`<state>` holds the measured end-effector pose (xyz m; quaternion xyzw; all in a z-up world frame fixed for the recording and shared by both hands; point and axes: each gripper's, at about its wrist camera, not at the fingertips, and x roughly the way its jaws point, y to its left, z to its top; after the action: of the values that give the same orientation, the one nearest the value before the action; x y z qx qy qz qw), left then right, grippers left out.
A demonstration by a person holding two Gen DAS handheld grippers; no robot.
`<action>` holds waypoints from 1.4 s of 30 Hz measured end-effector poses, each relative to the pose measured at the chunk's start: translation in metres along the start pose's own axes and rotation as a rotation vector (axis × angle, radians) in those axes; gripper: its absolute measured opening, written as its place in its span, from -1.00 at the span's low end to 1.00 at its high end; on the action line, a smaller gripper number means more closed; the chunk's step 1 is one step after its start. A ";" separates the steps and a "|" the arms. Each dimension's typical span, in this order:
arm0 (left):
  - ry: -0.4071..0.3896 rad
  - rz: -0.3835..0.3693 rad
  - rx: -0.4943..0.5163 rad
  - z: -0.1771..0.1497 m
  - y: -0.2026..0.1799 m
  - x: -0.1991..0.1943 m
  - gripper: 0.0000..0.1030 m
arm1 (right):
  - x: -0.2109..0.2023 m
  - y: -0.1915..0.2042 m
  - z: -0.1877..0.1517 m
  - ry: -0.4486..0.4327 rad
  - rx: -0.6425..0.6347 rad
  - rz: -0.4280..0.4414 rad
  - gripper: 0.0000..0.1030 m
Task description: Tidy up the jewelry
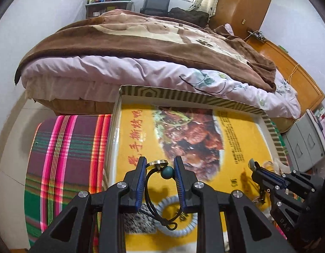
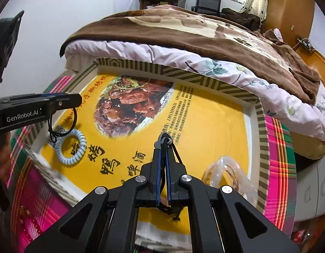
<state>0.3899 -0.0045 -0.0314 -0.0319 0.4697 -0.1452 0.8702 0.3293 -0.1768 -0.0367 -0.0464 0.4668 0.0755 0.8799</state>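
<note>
Left wrist view: my left gripper (image 1: 159, 169) points down over the box lid (image 1: 225, 101), a shallow tray with striped walls and a yellow printed floor showing a dish of roast meat. Its jaws stand a little apart and are closed on a pendant (image 1: 157, 163): a gold disc up by the left pad and a teal bead (image 1: 168, 171) pressed against the right pad. The black cord (image 1: 149, 189) loops down from the disc and ends in a small knot above the coil band (image 1: 179, 217), a pale blue spiral ring lying on the yellow floor. At the right edge my right gripper (image 1: 254, 166) comes in, jaws together on a small grey piece, with dark cord hanging beneath it. The lid sits on a plaid cloth (image 1: 63, 158), and the bed (image 1: 120, 67) with a brown blanket lies beyond.

Right wrist view: my right gripper (image 2: 162, 145) is clamped tight, pads nearly meeting, on a grey charm (image 2: 162, 139) at the tips, and its black cord runs down the right side of the fingers. It hangs over the middle of the yellow floor. A clear bangle (image 2: 221, 168) lies just to the right, near the lid's striped wall (image 2: 261, 147). At far left my left gripper (image 2: 78, 100) reaches in sideways, its cord dangling to the coil band (image 2: 71, 147) on the floor.
</note>
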 end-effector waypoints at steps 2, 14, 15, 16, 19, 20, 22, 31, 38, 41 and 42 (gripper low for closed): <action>0.002 0.004 -0.004 0.001 0.002 0.004 -0.48 | 0.003 0.003 0.001 0.000 -0.010 -0.008 -0.92; 0.024 0.013 -0.008 0.000 0.007 0.015 -0.38 | 0.015 0.007 0.005 0.019 -0.006 -0.014 -0.90; 0.023 0.011 -0.011 0.000 0.007 0.015 -0.28 | 0.016 0.006 0.005 0.022 0.000 -0.012 -0.88; 0.022 0.006 -0.014 0.000 0.008 0.015 -0.15 | 0.016 0.006 0.005 0.022 0.003 -0.008 -0.86; 0.019 0.001 -0.009 -0.001 0.006 0.012 -0.10 | 0.014 0.006 0.004 0.017 0.002 -0.003 -0.76; 0.021 0.005 -0.008 -0.001 0.006 0.011 -0.09 | 0.014 0.006 0.005 0.015 0.002 0.002 -0.72; 0.020 0.002 -0.010 -0.001 0.005 0.008 0.03 | 0.010 0.006 0.004 0.010 0.006 0.008 -0.70; -0.027 -0.041 -0.020 -0.015 0.003 -0.033 0.34 | -0.021 0.002 -0.003 -0.040 0.038 0.049 -0.32; -0.083 -0.072 -0.001 -0.041 -0.001 -0.083 0.41 | -0.067 -0.010 -0.024 -0.108 0.077 0.076 -0.30; -0.109 -0.090 0.000 -0.056 -0.002 -0.106 0.53 | -0.084 -0.016 -0.039 -0.124 0.089 0.088 -0.30; -0.114 -0.093 0.001 -0.061 -0.001 -0.112 0.55 | -0.088 -0.017 -0.043 -0.127 0.091 0.092 -0.30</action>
<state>0.2812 0.0307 0.0255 -0.0613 0.4172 -0.1837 0.8879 0.2486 -0.2084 0.0126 0.0199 0.4146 0.0973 0.9046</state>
